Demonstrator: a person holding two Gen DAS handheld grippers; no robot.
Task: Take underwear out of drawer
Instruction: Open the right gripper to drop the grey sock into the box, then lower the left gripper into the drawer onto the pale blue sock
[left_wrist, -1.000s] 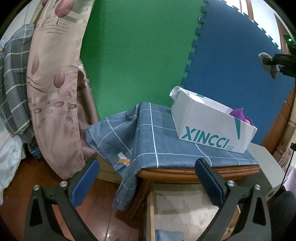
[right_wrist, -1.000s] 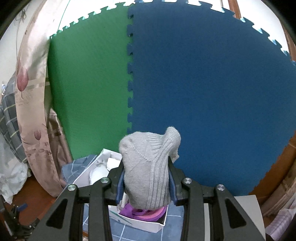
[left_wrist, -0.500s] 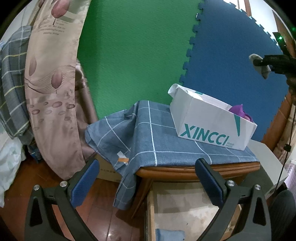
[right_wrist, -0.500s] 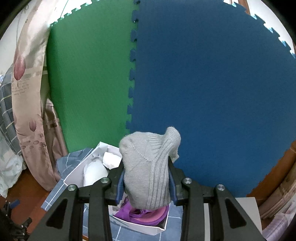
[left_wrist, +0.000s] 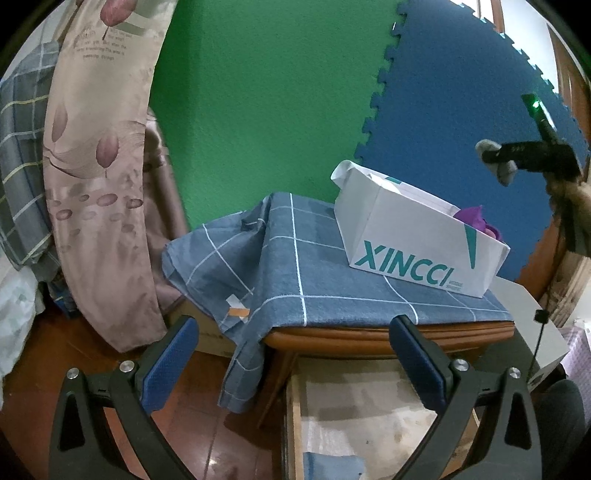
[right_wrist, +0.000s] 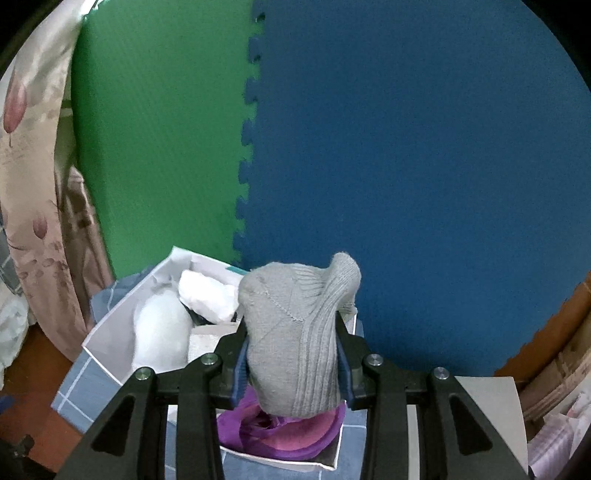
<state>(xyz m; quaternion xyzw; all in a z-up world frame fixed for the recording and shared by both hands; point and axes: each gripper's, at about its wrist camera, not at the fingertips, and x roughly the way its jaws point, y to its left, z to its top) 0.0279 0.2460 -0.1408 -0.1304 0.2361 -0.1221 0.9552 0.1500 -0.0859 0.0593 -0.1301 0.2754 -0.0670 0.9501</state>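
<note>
Now my right claw (right_wrist: 291, 354) is clamped on a grey knitted garment (right_wrist: 295, 332), its blue pads pressed into both sides of the bundle, which bulges up and forward between the fingers. Whether this ribbed piece is underwear or a sock, I cannot tell. It hangs just above the near end of a white cardboard box (right_wrist: 110, 354) printed XINCCI, directly over a purple garment (right_wrist: 288, 435) lying inside. Farther along in the same box sit white folded pieces (right_wrist: 207, 295) and a pale rounded one.

From my left wrist, the right claw (left_wrist: 495, 158) shows at the far right, up above the box (left_wrist: 413, 254), with grey knit poking out at its tip. The box stands on a blue checked cloth (left_wrist: 288, 266) draped over a wooden tabletop (left_wrist: 369, 341), one corner hanging off the left edge. Beneath, the drawer (left_wrist: 291, 417) is pulled open, with a pale lining and a folded blue item (left_wrist: 332, 467) at its near edge.

My left claw (left_wrist: 295, 365) holds nothing, its jaws spread wide in front of the tabletop edge. Green (left_wrist: 273, 103) and blue foam mats (left_wrist: 454, 122) back the scene; a floral curtain (left_wrist: 99, 166) hangs at left.
</note>
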